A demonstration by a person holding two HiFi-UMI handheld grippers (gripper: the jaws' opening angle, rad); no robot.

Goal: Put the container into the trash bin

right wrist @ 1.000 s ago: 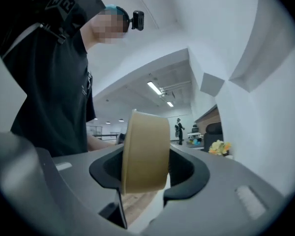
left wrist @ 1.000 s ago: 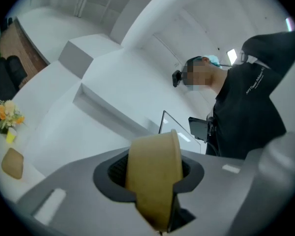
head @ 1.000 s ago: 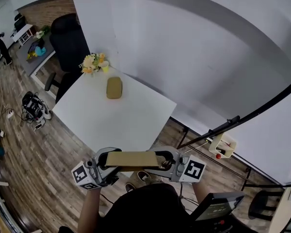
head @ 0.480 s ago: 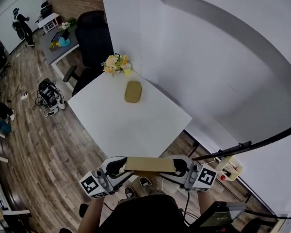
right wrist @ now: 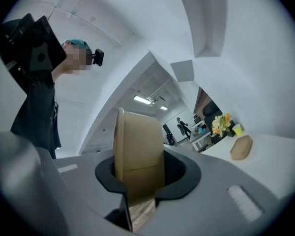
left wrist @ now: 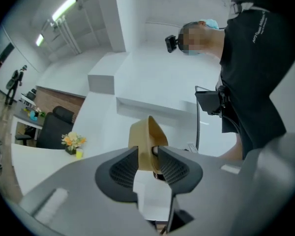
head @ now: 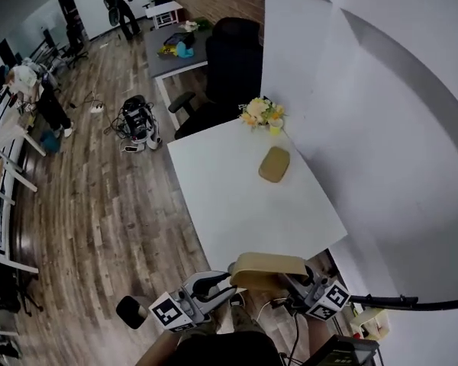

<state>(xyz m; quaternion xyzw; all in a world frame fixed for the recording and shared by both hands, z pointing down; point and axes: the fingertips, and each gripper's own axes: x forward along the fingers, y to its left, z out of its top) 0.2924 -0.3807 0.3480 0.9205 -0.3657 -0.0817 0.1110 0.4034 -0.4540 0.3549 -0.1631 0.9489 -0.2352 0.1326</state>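
A tan paper container [head: 267, 268] hangs in the air at the bottom of the head view, off the near corner of the white table [head: 237, 204]. My left gripper [head: 223, 287] grips its left end and my right gripper [head: 292, 283] its right end. Both sets of jaws are closing on it. In the left gripper view the container [left wrist: 144, 135] stands edge-on between the pads, at the left gripper [left wrist: 147, 162]. In the right gripper view the container [right wrist: 137, 149] fills the gap of the right gripper [right wrist: 140, 178]. A second tan container [head: 275, 164] lies on the table. No trash bin is identifiable.
A flower pot [head: 261, 113] and a small yellow cup stand at the table's far corner, with a black chair [head: 233, 52] behind. White walls run along the right. On the wooden floor lie a heap of gear [head: 137, 120] and a small dark round thing [head: 130, 311]. People stand far off.
The head view has swung left, so the table now lies to the right and more floor shows. The held container sits lower and looks shorter and bowed between the grippers.
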